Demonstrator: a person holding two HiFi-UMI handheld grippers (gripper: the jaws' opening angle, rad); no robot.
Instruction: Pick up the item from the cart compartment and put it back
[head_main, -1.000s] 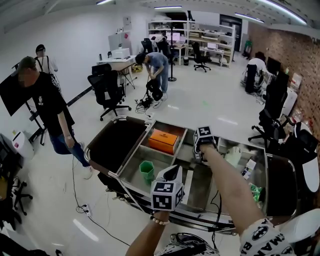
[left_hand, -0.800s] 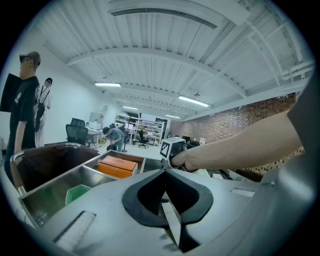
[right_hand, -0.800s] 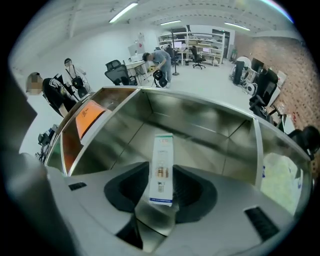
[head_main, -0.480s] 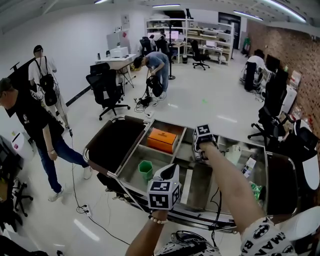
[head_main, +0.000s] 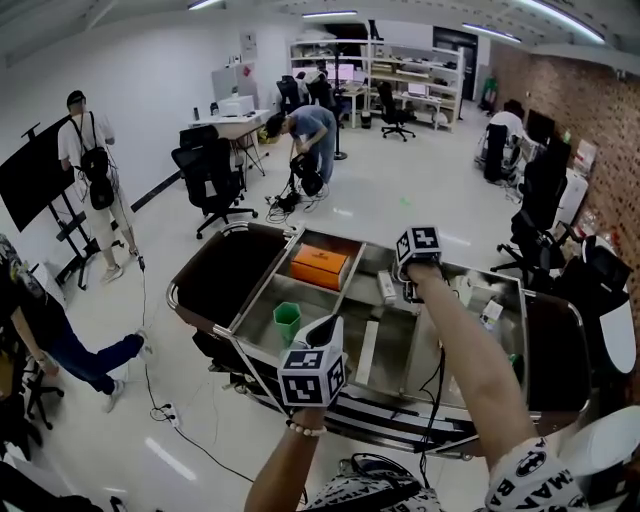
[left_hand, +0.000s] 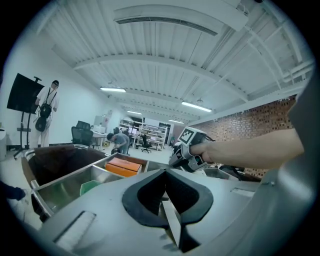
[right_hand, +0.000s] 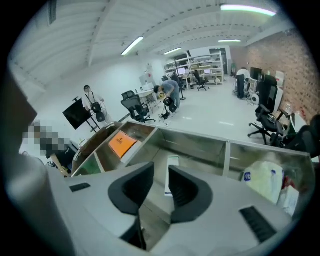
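At the cart's (head_main: 200, 322) near edge, the left hand-held gripper (head_main: 330, 328) hovers empty, jaws pressed together. Beyond it the right hand-held gripper (head_main: 408, 292), higher than a second ago, has just narrowed its empty jaws. Below, the white item (right_hand: 172, 175) lies released near the middle compartment's far wall; the task looks done.

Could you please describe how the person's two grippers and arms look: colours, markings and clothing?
The left gripper and the right gripper each have a light grey body, dark rounded pads and a white cube with black square markers. The left wrist wears a pale bead bracelet. The right arm has a short white sleeve with black print.
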